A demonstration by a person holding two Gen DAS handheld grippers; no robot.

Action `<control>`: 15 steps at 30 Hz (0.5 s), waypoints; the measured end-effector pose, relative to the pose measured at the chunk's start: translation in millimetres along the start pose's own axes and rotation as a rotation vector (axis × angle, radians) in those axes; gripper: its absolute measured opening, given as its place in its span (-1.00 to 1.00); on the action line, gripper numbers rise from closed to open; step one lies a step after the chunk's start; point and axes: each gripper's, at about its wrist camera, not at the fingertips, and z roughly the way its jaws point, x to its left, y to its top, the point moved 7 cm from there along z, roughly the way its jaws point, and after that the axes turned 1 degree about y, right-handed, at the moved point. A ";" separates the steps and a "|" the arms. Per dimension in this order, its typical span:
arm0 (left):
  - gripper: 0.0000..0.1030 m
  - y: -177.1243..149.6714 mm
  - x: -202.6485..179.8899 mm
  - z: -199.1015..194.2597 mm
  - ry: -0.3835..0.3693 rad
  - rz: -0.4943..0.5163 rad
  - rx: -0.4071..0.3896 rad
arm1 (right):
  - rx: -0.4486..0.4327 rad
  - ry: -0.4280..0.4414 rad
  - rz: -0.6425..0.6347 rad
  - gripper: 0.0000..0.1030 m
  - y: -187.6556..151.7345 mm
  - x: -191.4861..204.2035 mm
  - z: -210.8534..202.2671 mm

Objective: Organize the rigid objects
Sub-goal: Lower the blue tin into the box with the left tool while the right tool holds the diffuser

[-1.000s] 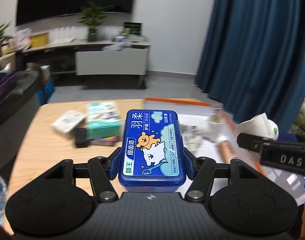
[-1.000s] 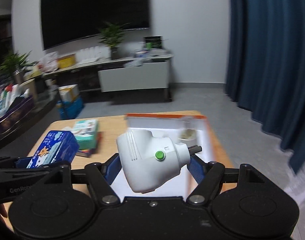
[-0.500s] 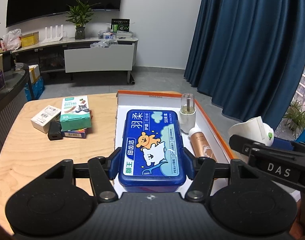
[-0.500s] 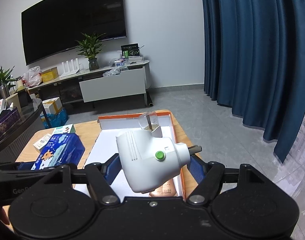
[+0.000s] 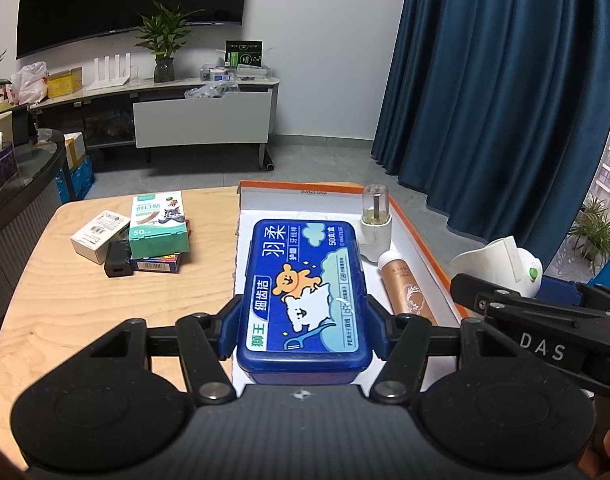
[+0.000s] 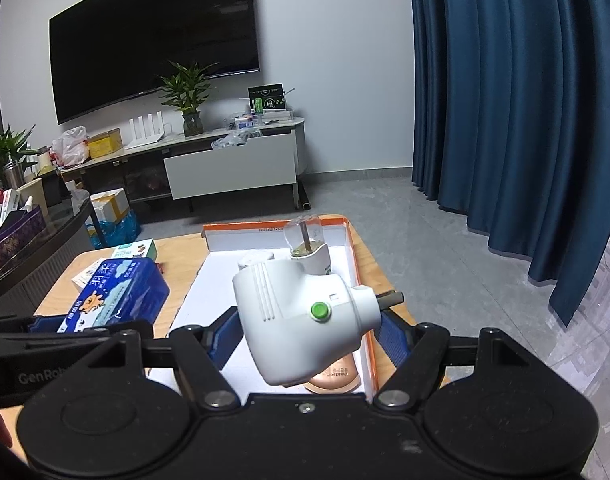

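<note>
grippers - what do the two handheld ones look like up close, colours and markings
Both the left gripper and the right gripper are matte black plastic with two round discs, scissor-like linkage bars on silver pivot bolts, and blue finger pads. White lettering shows on their sides: "DAS" on the right one, "GenRo..." on the left.

white walls (image 6: 345, 60), grey tiled floor (image 6: 405, 216). big dark tv (image 6: 153, 40) wall-mounted at the back, screen off. below it a low media console (image 5: 165, 92) with a white front panel, cluttered: potted plant (image 5: 163, 46), white router with antennas (image 5: 109, 74), yellow box (image 5: 65, 82), plastic bag (image 5: 29, 82). floor-length dark blue curtains (image 6: 517, 100) cover the right side. dark curved counter (image 5: 21, 196) at left. light wood table (image 5: 73, 308) in the foreground. even indoor light, daylight at the far right edge.
</note>
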 end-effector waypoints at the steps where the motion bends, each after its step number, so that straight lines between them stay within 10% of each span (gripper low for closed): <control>1: 0.20 -0.1 0.3 -0.4 0.003 0.001 -0.003 | 0.000 0.000 -0.002 0.65 -1.3 0.6 -0.9; 15: 0.20 -3.7 -1.0 -0.4 -0.005 0.006 -0.003 | 0.001 -0.003 -0.006 0.65 -5.9 -0.2 -3.6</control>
